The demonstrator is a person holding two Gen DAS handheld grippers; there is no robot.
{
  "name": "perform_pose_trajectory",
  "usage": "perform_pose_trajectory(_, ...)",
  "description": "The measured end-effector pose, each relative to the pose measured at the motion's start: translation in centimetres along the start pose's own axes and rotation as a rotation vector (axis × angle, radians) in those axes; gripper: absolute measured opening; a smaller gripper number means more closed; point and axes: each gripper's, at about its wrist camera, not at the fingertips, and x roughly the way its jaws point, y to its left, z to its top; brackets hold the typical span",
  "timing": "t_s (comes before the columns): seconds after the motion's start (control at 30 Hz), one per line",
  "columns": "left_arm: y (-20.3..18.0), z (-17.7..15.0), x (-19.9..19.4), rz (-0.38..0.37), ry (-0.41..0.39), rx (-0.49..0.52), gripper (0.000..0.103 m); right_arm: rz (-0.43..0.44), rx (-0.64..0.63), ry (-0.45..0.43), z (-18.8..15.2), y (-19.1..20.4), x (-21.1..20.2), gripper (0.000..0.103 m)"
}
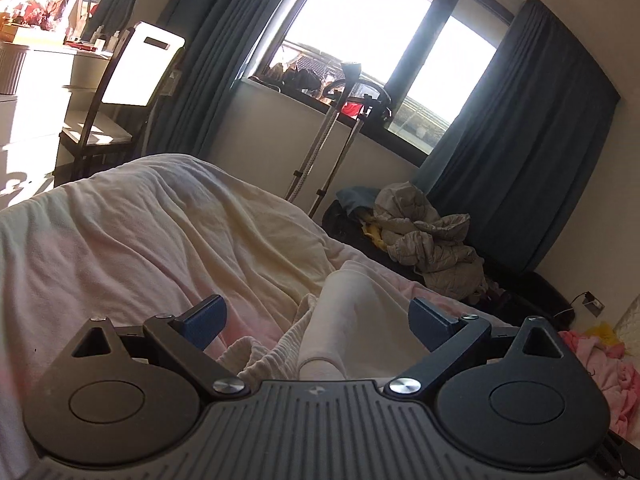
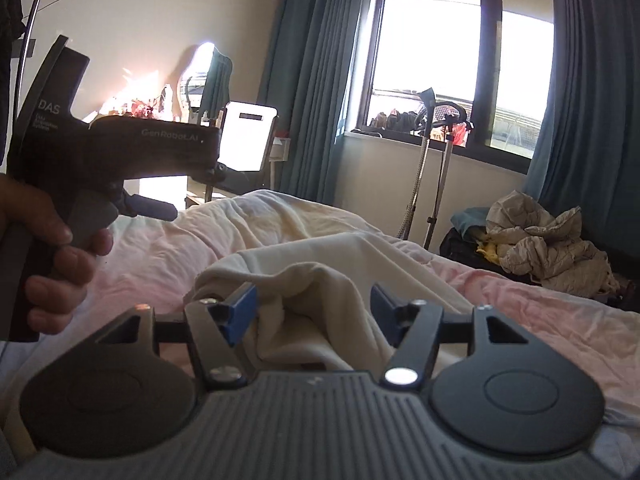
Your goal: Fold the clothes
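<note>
On the bed (image 1: 120, 240), a cream garment (image 2: 320, 272) is lying bunched on the pink blanket, and both claws are hovering wide over it, gripping nothing. The left claw (image 1: 316, 320) is sitting over a rolled sleeve or cuff (image 1: 340, 320); the right claw (image 2: 314, 312) is straddling a rumpled fold, with cloth between its fingers but not pinched. To my eye each should be picking a single clean edge, not a bundle of layers, before lifting and spreading it. The garment's outline is lost under the claw bodies, so collar and hem are impossible to tell apart.
</note>
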Motion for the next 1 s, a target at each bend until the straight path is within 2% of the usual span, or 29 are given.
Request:
perform_pose_trajectory(0.17,-2.0,-1.5,0.6,0.001,0.038,0.082,0.098,-0.208,0.123,0.089,-3.7,-5.2,-2.5,0.065)
perform_pose_trajectory(0.3,-3.4,-2.7,0.6,0.026,0.044,0.111,0.098,-0.177,0.198,0.212,-7.7,-5.8,-0.5,0.067)
perform_pose_trajectory(0.33,-3.8,-3.3,0.2,0.012,0.015,0.114,0.098,-0.174,0.216,0.229,-8.3,-5.6,0.0,0.071)
perform_pose_trajectory(0.4,-4.9,-4.4,-0.5,-0.011,-0.031,0.136,0.099,-0.172,0.249,0.242,-8.8,-5.5,0.3,0.074)
perform_pose_trajectory(0.53,-7.7,-6.2,-0.2,-0.002,0.005,0.291,0.099,-0.163,0.293,0.24,-8.9,-5.4,-0.3,0.075)
perform_pose_trajectory(0.67,-8.8,-7.5,0.7,0.053,0.033,0.375,0.099,-0.183,0.154,0.215,-8.6,-3.8,-0.7,0.075)
perform_pose_trajectory(0.73,-8.9,-7.8,0.9,0.076,0.016,0.382,0.099,-0.2,0.077,0.19,-8.4,-2.7,-0.6,0.075)
perform_pose_trajectory(0.87,-9.2,-8.1,1.3,0.146,-0.015,0.402,0.099,-0.248,-0.061,0.136,-8.6,-1.3,-0.2,0.082)
perform_pose_trajectory(1.0,-8.9,-8.2,1.9,0.214,-0.001,0.393,0.099,-0.235,-0.037,0.115,-8.8,-1.9,0.1,0.082)
